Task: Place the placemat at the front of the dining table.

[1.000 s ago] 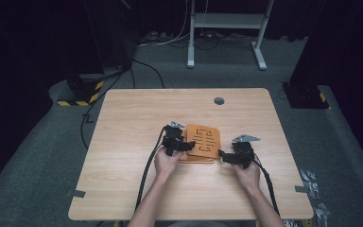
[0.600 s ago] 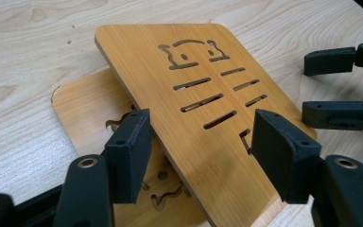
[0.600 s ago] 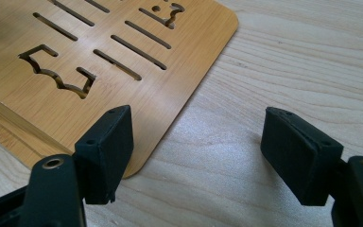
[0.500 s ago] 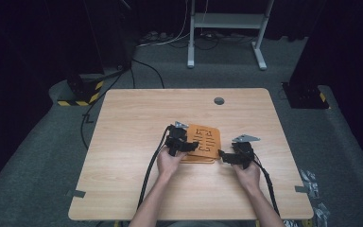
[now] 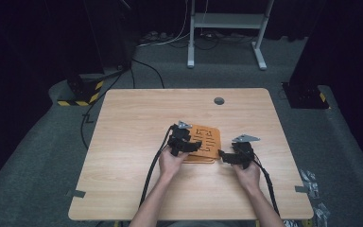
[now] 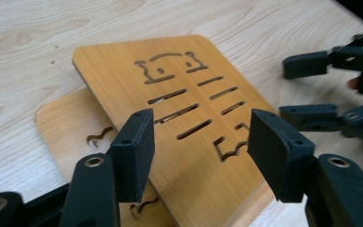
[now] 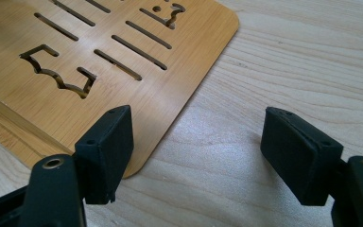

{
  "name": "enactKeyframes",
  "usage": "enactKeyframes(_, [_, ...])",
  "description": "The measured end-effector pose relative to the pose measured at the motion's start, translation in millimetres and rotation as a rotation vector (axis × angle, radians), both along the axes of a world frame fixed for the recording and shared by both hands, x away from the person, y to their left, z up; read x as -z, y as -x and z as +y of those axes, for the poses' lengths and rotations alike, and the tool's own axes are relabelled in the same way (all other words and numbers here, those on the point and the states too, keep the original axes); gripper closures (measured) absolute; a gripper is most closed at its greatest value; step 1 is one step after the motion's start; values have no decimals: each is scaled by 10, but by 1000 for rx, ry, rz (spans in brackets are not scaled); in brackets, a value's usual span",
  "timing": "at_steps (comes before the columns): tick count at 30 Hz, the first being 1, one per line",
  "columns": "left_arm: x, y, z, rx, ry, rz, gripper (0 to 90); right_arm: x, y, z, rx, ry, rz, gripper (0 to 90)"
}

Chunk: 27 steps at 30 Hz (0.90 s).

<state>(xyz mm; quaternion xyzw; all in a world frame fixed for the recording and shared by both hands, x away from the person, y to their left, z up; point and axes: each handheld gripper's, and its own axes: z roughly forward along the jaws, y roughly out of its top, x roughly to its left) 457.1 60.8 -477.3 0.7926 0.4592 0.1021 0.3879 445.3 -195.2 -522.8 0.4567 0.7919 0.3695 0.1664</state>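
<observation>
Two thin bamboo boards (image 5: 207, 143) with cut slots and shaped holes lie stacked mid-table. The upper board (image 6: 184, 109) sits askew on the lower board (image 6: 66, 127). My left gripper (image 5: 194, 144) hovers over the stack's left part, and its jaws (image 6: 201, 142) stand open above the upper board with nothing between them. My right gripper (image 5: 223, 155) is just off the stack's right edge, low over the tabletop. It is open (image 7: 196, 142), its left finger (image 7: 108, 142) by the board's corner (image 7: 75, 61). The right gripper (image 6: 331, 90) also appears across the board in the left gripper view.
The wooden table (image 5: 132, 123) carries a small grey round cap (image 5: 219, 100) near its far edge. Black cables (image 5: 151, 175) trail from both grippers toward the near edge. A metal stand (image 5: 227, 28) and a yellow-black striped base (image 5: 82, 94) sit on the floor beyond.
The left gripper has crept slightly to the right over the boards. The right gripper and the boards have stayed where they were.
</observation>
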Motion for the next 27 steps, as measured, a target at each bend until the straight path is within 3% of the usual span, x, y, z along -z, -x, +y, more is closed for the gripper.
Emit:
enactKeyframes(6, [37,-54,133,-69,-5,33,390,-1,2,3,1,-3,3,262])
enactKeyframes(13, [121,-79,94,-49,4,76,383,0,1,2,0,-2,1,262])
enactKeyframes(23, [137,-70,53,-50,-10,67,380,1,-3,-3,1,-1,-2,265])
enactKeyframes(27, [172,-96,79,-63,14,84,376,0,-2,-3,1,-1,-1,265])
